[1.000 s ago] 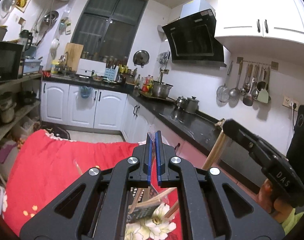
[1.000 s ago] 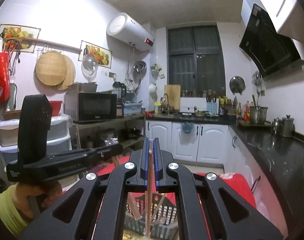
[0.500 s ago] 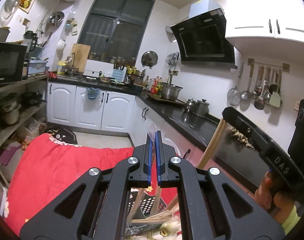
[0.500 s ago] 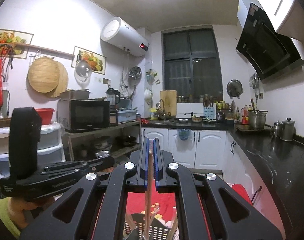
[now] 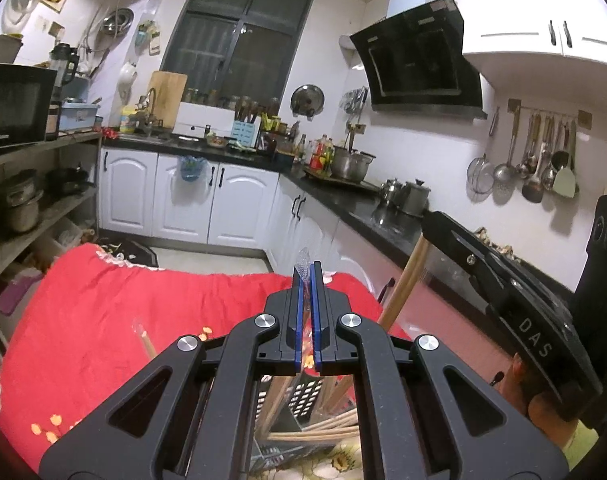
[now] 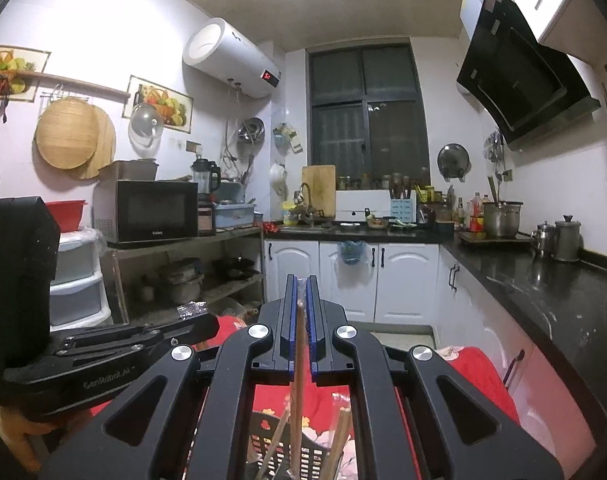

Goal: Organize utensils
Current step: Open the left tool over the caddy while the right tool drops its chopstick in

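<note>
Nearest, several wooden chopsticks (image 5: 327, 426) already lie or stand in the black slotted basket (image 6: 279, 440) on the red-clothed table (image 5: 103, 320); one wrapped pair (image 5: 145, 340) lies loose on the cloth, so sorting looks partly done. The left claw (image 5: 307, 276) is pinched nearly shut on a clear plastic wrapper (image 5: 304, 260). The right claw (image 6: 301, 288) is clamped on a wooden chopstick (image 6: 299, 360) hanging above the basket.
</note>
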A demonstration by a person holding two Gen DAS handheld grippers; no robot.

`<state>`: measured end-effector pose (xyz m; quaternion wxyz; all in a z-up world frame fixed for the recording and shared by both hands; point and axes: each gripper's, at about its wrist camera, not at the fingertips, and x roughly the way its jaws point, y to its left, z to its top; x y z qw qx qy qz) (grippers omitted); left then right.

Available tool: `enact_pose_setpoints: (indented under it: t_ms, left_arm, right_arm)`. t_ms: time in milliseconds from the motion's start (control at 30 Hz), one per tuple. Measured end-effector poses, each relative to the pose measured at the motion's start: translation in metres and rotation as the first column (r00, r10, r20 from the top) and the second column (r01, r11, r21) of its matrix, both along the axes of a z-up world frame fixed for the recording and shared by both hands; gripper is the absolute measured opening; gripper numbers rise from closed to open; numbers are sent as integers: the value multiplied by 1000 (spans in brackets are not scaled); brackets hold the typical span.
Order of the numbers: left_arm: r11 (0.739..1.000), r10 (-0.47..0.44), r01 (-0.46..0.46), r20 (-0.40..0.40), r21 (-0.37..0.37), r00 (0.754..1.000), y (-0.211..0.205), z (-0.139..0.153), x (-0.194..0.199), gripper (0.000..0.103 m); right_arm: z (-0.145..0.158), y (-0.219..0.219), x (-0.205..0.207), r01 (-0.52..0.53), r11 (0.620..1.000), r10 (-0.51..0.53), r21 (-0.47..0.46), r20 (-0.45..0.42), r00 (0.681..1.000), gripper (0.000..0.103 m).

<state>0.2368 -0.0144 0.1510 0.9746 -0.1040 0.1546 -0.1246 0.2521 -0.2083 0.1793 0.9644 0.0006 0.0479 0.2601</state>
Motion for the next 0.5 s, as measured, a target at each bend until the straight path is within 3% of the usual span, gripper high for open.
enact_pose_setpoints:
  t_ms: [100, 200, 233, 300, 400, 500]
  left_arm:
    - [1000, 2, -2, -25, 10, 1000, -1, -8, 5, 1]
    - [1000, 9, -8, -55, 20, 998, 0, -16, 8, 1]
    - [1000, 9, -7, -62, 26, 998, 0, -18, 8, 4]
    - [999, 15, -13, -66, 37, 998, 0, -20, 8, 24]
    - [998, 28, -24, -82, 49, 996, 2, -23, 4, 35]
    - [998, 35, -32, -73, 51, 997, 2, -19, -2, 56]
  right_arm:
    - [-9, -1, 7, -4, 1000, 4, 11, -46, 999, 6]
    - [-16, -3, 9, 14, 1000, -13, 8, -87, 996, 24]
    - [-18, -4, 9, 14, 1000, -13, 14, -94, 996, 37]
    - [-21, -7, 6, 21, 1000, -19, 23, -106, 994, 43]
    - [-24, -14, 0, 48, 999, -44, 21, -130, 991, 47]
    - [-23, -25, -9, 63, 997, -56, 45, -140, 989, 65]
